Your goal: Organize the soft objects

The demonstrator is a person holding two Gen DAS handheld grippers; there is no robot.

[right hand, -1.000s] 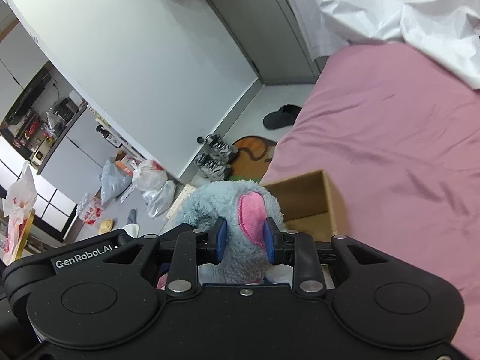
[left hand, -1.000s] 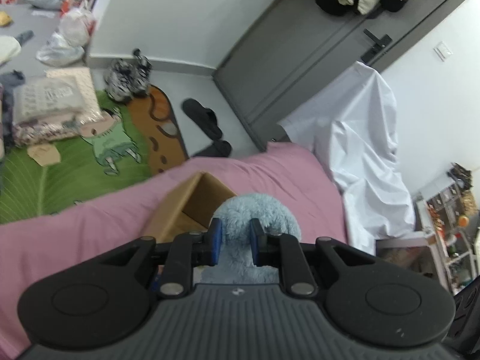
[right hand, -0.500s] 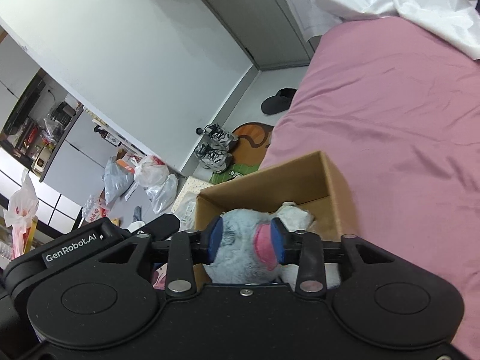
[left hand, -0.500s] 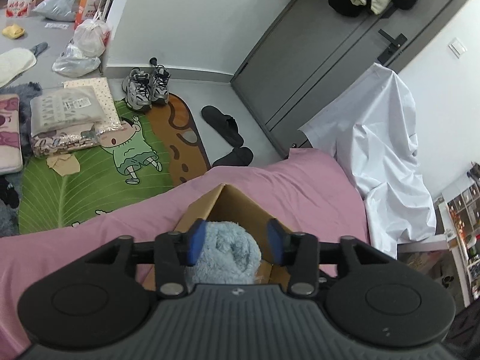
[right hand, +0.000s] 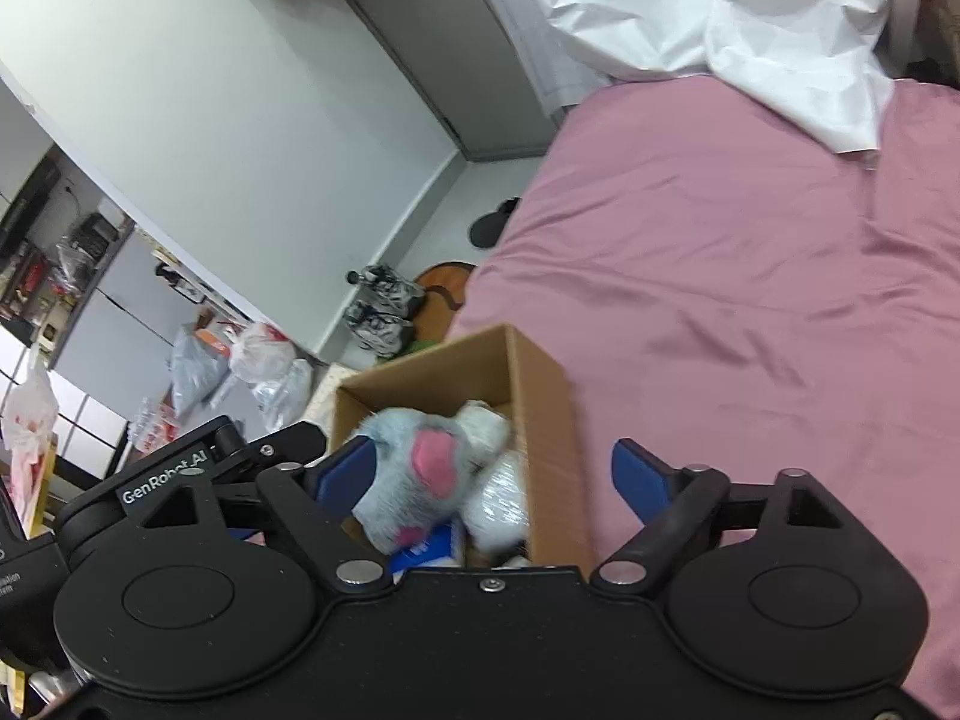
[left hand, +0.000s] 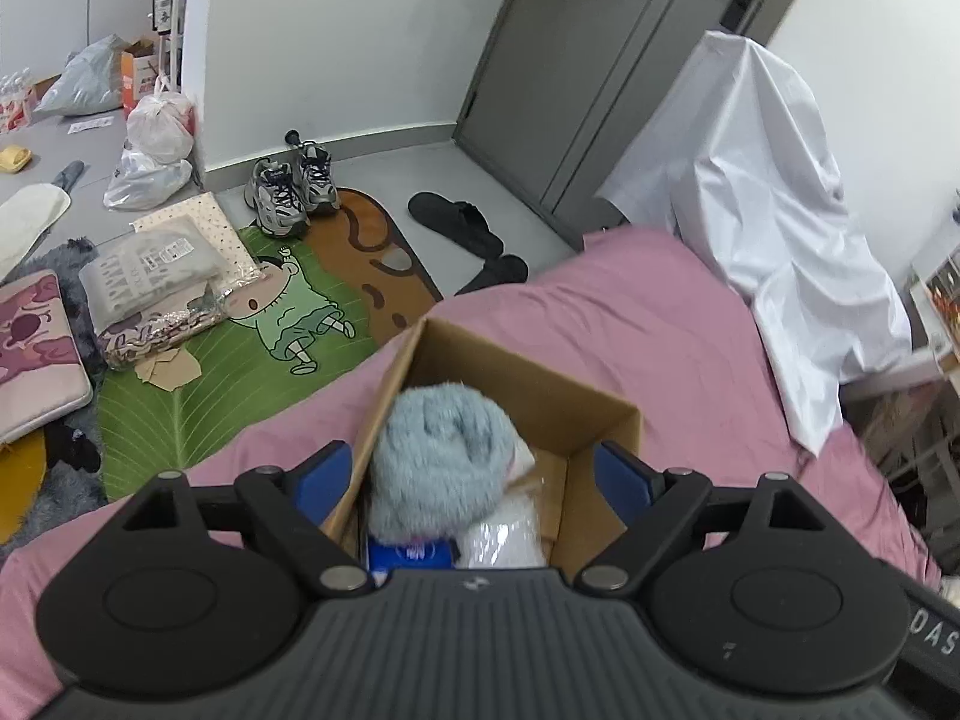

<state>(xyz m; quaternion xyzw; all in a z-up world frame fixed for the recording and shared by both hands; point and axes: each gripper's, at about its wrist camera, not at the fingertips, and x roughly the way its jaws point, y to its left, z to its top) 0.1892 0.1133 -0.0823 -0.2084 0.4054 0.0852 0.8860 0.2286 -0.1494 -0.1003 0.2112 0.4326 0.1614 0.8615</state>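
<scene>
Blue plush toy (left hand: 441,456) sits in cardboard box (left hand: 540,372) on the bed (right hand: 750,276); both the left hand-held gripper (left hand: 474,474) and the right hand-held gripper (right hand: 495,474) are opening, empty; no other soft objects visible to pack.

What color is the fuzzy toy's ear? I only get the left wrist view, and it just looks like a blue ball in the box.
Observer: In the right wrist view, the toy has a pink ear facing the camera.
Operator: Is the right gripper holding it?
Observer: No. The right gripper is opening over the box. The toy shows between its jaws, but the blue pads are not pressing on it.
Operator: What else is over there?
Observer: A white bag with red print at the far left.
</scene>
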